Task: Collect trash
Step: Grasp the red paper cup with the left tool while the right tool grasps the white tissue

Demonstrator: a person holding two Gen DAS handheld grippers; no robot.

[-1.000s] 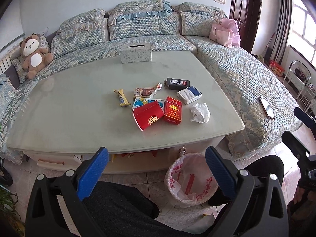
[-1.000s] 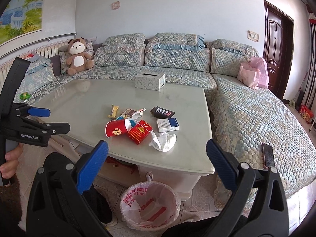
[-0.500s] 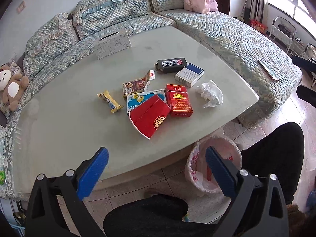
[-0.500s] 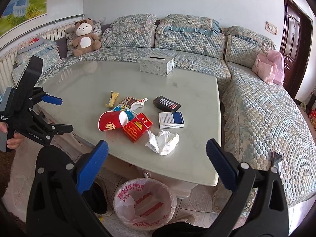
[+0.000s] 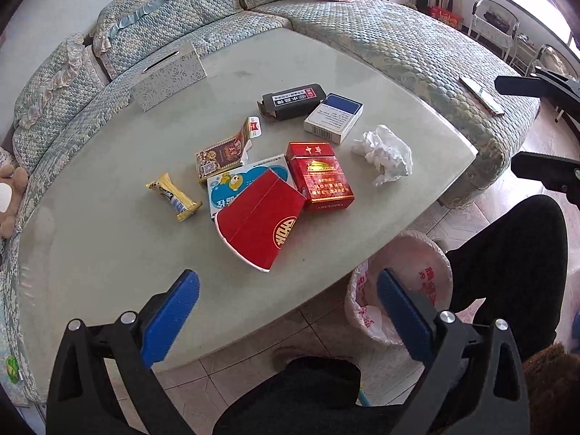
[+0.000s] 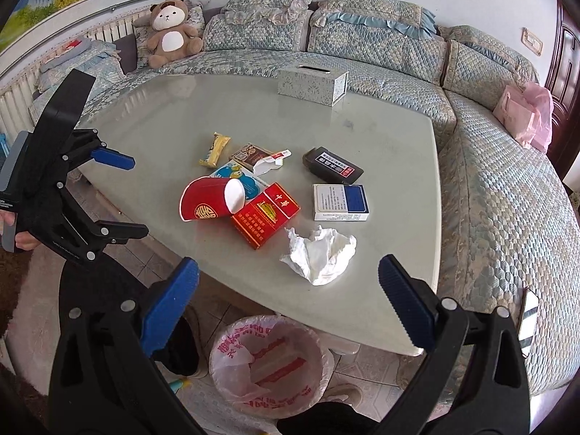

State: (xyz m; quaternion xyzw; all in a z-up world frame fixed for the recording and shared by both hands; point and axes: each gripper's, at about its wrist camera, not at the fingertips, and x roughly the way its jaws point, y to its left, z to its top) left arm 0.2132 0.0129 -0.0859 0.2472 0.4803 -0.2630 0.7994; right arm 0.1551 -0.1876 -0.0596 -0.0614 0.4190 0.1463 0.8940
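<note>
Trash lies grouped on the pale table [image 5: 90, 239]: a tipped red paper cup [image 5: 259, 226] [image 6: 208, 203], a red cigarette pack [image 5: 319, 175] [image 6: 266, 214], a crumpled white tissue [image 5: 386, 154] [image 6: 320, 253], a blue-and-white pack [image 5: 333, 117] [image 6: 340, 203], a black box [image 5: 291, 101] [image 6: 331, 170], a yellow snack wrapper [image 5: 174, 195] [image 6: 215, 149] and a torn brown pack [image 5: 223, 154]. My left gripper [image 5: 288, 311] [image 6: 119, 195] hangs open just short of the cup. My right gripper [image 6: 288, 301] [image 5: 536, 127] is open above the table's near corner, close to the tissue.
A bin lined with a pink-printed bag [image 6: 270, 362] [image 5: 398, 293] stands on the floor by the table's near edge. A tissue box [image 6: 311, 83] sits at the far side. A curved sofa [image 6: 500, 188] wraps the table, with a teddy bear [image 6: 170, 30] and a phone [image 5: 480, 94]. A person's dark-trousered legs [image 5: 507, 264] are below.
Both grippers have moved in and tilted down over the table, so the trash looks larger and nearer. Both have stayed open and nothing on the table has shifted.
</note>
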